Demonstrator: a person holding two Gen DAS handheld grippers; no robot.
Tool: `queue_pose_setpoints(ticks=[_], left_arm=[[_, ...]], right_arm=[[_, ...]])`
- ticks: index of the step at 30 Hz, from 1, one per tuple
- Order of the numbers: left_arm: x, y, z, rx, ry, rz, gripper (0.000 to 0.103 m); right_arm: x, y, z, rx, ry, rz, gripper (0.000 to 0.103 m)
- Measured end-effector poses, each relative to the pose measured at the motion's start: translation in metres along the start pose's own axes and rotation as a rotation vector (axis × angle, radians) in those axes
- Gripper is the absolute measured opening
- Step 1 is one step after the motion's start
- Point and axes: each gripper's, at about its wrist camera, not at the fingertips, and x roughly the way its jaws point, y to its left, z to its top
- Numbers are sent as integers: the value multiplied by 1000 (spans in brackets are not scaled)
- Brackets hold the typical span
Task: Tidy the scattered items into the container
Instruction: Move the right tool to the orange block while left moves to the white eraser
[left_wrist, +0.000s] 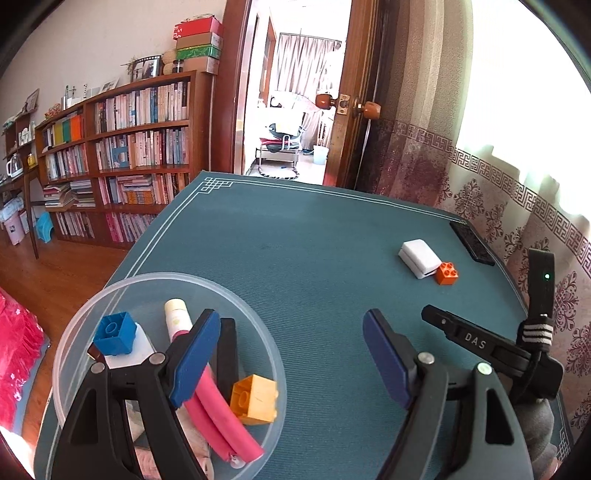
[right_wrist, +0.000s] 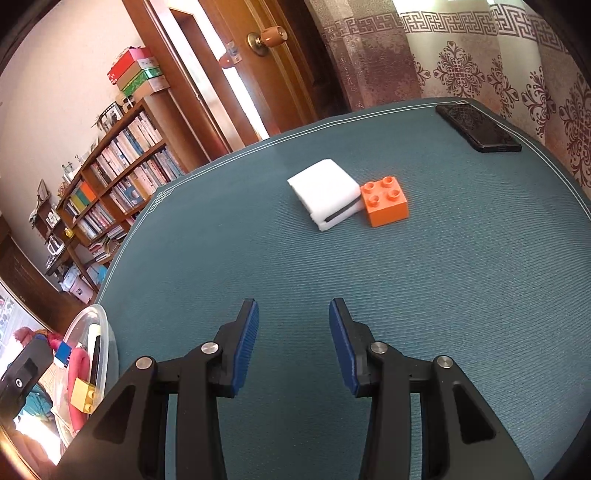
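Note:
A clear round plastic container (left_wrist: 258, 321) sits at the table's near left; in it lie a blue brick (left_wrist: 114, 332), a yellow brick (left_wrist: 255, 402), a pink tube (left_wrist: 218, 417), a cream tube (left_wrist: 177, 314) and a black bar (left_wrist: 227, 354). My left gripper (left_wrist: 291, 354) is open, its left finger over the container. Out on the cloth a white foam block (right_wrist: 325, 192) touches an orange brick (right_wrist: 386, 201). My right gripper (right_wrist: 293, 343) is open above bare cloth, well short of them. The container's edge (right_wrist: 107, 332) shows at the right wrist view's left.
A black phone (right_wrist: 478, 127) lies near the far right corner of the teal tablecloth (right_wrist: 258, 258). Patterned curtains (right_wrist: 480, 66) hang behind the table, with a wooden door (left_wrist: 354, 92) and bookshelves (left_wrist: 129, 155) beyond. The right gripper's body (left_wrist: 491, 343) shows at the left view's right.

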Motion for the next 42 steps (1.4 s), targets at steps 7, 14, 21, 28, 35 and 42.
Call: queue_pose_setpoints(ticks=[7, 14, 21, 28, 35, 42], left_arm=[[21, -32, 0, 44, 27, -52, 83], [38, -59, 2, 83, 49, -90, 83], [64, -67, 6, 64, 102, -113, 83], [83, -68, 5, 43, 149, -104, 83], [100, -63, 2, -7, 198, -110, 83], [110, -62, 2, -22, 222, -104, 83]], right_arm=[[4, -22, 7, 26, -5, -48, 43], [7, -43, 19, 49, -25, -77, 43], [17, -54, 34, 10, -17, -115, 43], [30, -58, 51, -22, -15, -120, 51], [40, -54, 60, -59, -22, -144, 51], [49, -49, 64, -98, -17, -157, 51]])
